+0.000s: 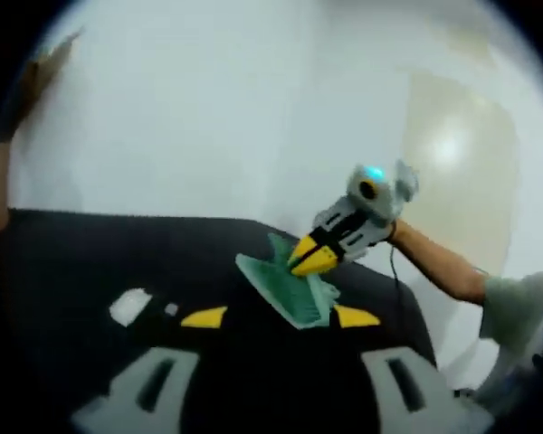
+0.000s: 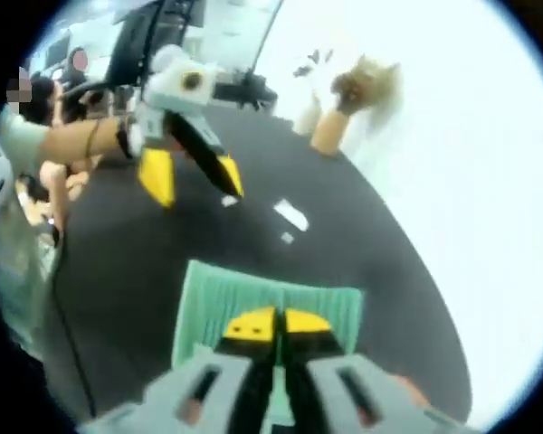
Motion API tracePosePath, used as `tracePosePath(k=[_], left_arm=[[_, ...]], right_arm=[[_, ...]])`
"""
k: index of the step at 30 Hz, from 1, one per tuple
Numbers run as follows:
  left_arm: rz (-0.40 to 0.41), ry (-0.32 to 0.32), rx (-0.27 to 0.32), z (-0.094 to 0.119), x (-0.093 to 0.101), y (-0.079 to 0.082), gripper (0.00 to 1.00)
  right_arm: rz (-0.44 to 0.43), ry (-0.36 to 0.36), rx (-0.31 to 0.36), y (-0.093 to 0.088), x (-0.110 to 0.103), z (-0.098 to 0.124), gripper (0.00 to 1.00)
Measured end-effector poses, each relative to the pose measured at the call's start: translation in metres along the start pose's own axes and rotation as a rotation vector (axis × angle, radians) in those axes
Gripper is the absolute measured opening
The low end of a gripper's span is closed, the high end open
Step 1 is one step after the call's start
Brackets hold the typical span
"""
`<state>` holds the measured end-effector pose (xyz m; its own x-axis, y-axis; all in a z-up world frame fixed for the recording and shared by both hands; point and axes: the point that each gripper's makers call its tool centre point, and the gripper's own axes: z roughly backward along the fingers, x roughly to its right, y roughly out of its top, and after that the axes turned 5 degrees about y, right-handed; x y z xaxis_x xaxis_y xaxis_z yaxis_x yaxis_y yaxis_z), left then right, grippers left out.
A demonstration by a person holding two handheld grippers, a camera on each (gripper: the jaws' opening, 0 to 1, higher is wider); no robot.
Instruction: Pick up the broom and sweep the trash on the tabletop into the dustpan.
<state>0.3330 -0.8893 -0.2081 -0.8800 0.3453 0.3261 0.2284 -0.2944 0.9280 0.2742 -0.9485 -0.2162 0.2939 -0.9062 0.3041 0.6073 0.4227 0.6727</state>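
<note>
Left gripper view is looking across a black worktop (image 1: 90, 262) toward a pale wall. Its own left tongs (image 1: 281, 317) are standing wide apart near the bottom, yellow tips spread, gripping nothing. Between and just beyond those tips the green dustpan (image 1: 285, 282) is tilting up, clamped by the right tongs (image 1: 312, 258), which are coming in from the right on a person's forearm (image 1: 439, 265). A white scrap of trash (image 1: 129, 306) is lying on the worktop to the left, near a smaller bit (image 1: 170, 310).

Right gripper view is showing the right tongs (image 2: 273, 324) pinched together on the dustpan (image 2: 253, 303). Farther off, the left tongs (image 2: 192, 177) are hanging spread over the worktop (image 2: 118, 271), with the white scraps (image 2: 291, 215) lying just beyond them.
</note>
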Motion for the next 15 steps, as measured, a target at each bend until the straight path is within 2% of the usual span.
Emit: tracePosePath(k=[1,3,4,5,6,7,8,9,10,12,13,14,15], left_arm=[[-0.01,-0.012,0.002,-0.004,0.002,0.0,0.37],[0.066,0.049,-0.034,-0.013,-0.006,-0.004,0.32],[0.071,0.021,-0.036,-0.02,-0.001,-0.004,0.3],[0.132,0.033,-0.058,-0.025,-0.002,-0.006,0.29],[0.117,0.02,-0.05,-0.031,-0.002,-0.005,0.3],[0.17,0.041,-0.064,-0.036,-0.004,-0.007,0.3],[0.18,0.051,-0.068,-0.041,-0.007,-0.007,0.29],[0.179,0.033,-0.07,-0.046,-0.007,-0.008,0.29],[0.254,0.049,-0.097,-0.05,-0.009,-0.012,0.29],[0.284,0.017,-0.074,-0.058,-0.01,-0.008,0.29],[0.341,0.025,-0.08,-0.062,-0.013,-0.007,0.29],[0.362,-0.01,-0.056,-0.065,-0.01,-0.003,0.28],[0.411,-0.027,-0.068,-0.068,-0.009,-0.003,0.28]], right_arm=[[-0.002,0.002,0.01,0.0,0.002,0.002,0.0],[0.003,0.004,0.025,-0.001,0.001,0.003,0.0],[0.007,0.006,0.034,-0.001,0.001,0.003,0.0],[0.007,0.005,0.038,-0.002,0.002,0.004,0.0],[0.012,0.006,0.046,-0.001,0.002,0.005,0.0],[0.011,0.01,0.052,-0.001,0.0,0.004,0.0],[0.013,0.01,0.055,-0.001,-0.001,0.005,0.0],[0.019,0.008,0.061,0.0,-0.002,0.006,0.0],[0.019,0.011,0.065,0.0,-0.003,0.006,0.01],[0.028,0.01,0.075,0.001,-0.005,0.008,0.01],[0.027,0.01,0.078,0.0,-0.005,0.01,0.01],[0.027,0.011,0.084,0.0,-0.005,0.011,0.01],[0.028,0.013,0.09,0.0,-0.006,0.011,0.01]])
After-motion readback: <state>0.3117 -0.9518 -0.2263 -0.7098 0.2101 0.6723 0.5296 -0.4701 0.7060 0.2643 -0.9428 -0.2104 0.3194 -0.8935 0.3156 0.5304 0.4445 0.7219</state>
